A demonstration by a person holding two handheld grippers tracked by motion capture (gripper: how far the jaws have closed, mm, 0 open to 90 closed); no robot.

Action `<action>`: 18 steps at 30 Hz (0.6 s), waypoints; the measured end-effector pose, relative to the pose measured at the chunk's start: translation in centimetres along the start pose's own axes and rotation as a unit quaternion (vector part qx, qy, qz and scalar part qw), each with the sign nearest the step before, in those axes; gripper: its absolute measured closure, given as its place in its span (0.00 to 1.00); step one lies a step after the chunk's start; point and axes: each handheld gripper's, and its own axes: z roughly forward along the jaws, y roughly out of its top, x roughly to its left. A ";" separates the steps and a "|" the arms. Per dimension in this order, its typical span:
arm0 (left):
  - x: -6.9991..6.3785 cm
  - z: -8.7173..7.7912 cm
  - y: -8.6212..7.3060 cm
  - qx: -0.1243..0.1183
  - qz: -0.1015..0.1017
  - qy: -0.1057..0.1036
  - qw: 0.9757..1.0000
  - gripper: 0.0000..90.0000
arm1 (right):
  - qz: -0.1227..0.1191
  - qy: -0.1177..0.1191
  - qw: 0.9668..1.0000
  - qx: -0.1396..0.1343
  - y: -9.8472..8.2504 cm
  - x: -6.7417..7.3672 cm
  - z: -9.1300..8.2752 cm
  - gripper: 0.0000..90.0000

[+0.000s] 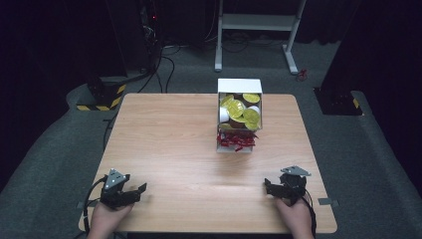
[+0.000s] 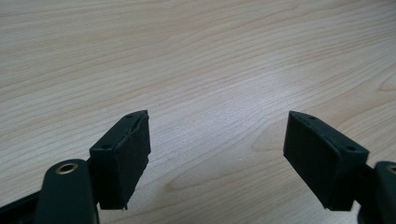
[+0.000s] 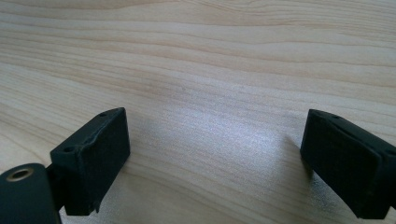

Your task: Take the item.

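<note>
Two hand-held grippers low at the near edge of a pale wooden counter (image 1: 174,144), one per hand, forearms entering from the bottom of the high view. Left hand-held gripper (image 1: 133,191) near the counter's near left corner, black body topped by a grey three-cornered plate, cable trailing back beside the hand (image 1: 107,215). Jaws apart, nothing between them; bare wood grain between the two black pads (image 2: 126,158) in the left gripper view. Right hand-held gripper (image 1: 272,187) near the near right corner, likewise grey-plated, gripped by the other hand (image 1: 294,213). Jaws spread wide too, empty, only counter surface between the pads (image 3: 95,161) in the right gripper view. Both resting close to or on the wood; contact hard to judge.

Well apart from both, toward the far side of the counter and slightly right of centre, a small white box (image 1: 240,85), open, lying so its contents face the camera. Inside, a heap of round gold-wrapped coins (image 1: 238,110), with something white (image 1: 224,114) at the left side. At the box's near end, a tuft of red shredded filler (image 1: 236,140) spilling toward the person.

Beyond the counter, dark grey floor (image 1: 199,74), loose black cables (image 1: 166,64), a white metal frame stand (image 1: 259,25), and black bases with yellow-and-black striping (image 1: 102,94) at the left.
</note>
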 end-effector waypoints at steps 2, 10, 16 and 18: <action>-0.2 0.0 0.0 0.001 0.000 -0.004 1.000 0.26 | 0.000 0.000 1.000 0.000 0.0 0.0 0.0 0.09; -0.9 -0.1 0.4 -0.008 0.006 -0.009 1.000 0.26 | 0.000 0.000 1.000 0.000 0.0 0.0 0.0 0.09; -1.7 0.2 0.9 -0.013 -0.006 -0.019 1.000 0.26 | 0.000 0.000 1.000 0.000 0.0 0.0 0.0 0.09; -2.2 0.3 1.2 -0.011 -0.004 -0.021 1.000 0.26 | -0.001 0.001 1.000 0.000 0.0 0.0 0.0 0.09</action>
